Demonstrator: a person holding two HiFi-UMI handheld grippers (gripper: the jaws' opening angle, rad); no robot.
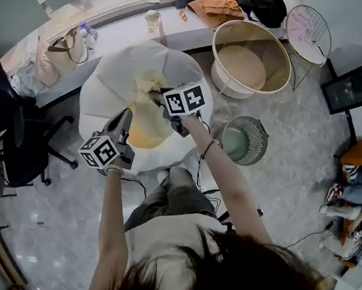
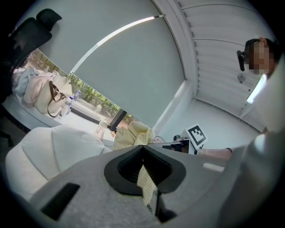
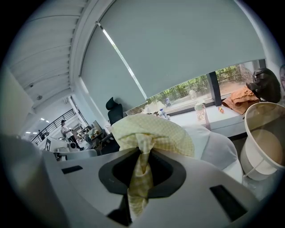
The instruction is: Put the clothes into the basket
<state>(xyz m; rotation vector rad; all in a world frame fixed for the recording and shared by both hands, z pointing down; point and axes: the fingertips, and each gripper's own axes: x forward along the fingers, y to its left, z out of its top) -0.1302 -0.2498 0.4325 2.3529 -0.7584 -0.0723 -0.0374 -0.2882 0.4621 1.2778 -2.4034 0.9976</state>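
A yellow checked garment (image 1: 147, 114) hangs lifted above a white beanbag (image 1: 111, 74), stretched between both grippers. My left gripper (image 1: 127, 119) is shut on one edge of the garment (image 2: 144, 180), which runs down between its jaws. My right gripper (image 1: 157, 97) is shut on a bunched fold of the same garment (image 3: 151, 133), which bulges over its jaws. In the left gripper view the right gripper's marker cube (image 2: 196, 133) shows just beyond the cloth (image 2: 131, 136). A large cream round basket (image 1: 282, 58) stands on the floor to the upper right, also seen in the right gripper view (image 3: 267, 116).
A small green wire basket (image 1: 259, 140) stands on the floor beside my right arm. A black office chair (image 1: 14, 128) is at the left. On the window ledge are a handbag (image 1: 62, 49), a bottle (image 1: 153, 19), a brown garment (image 1: 216, 5) and a black bag (image 1: 268, 5).
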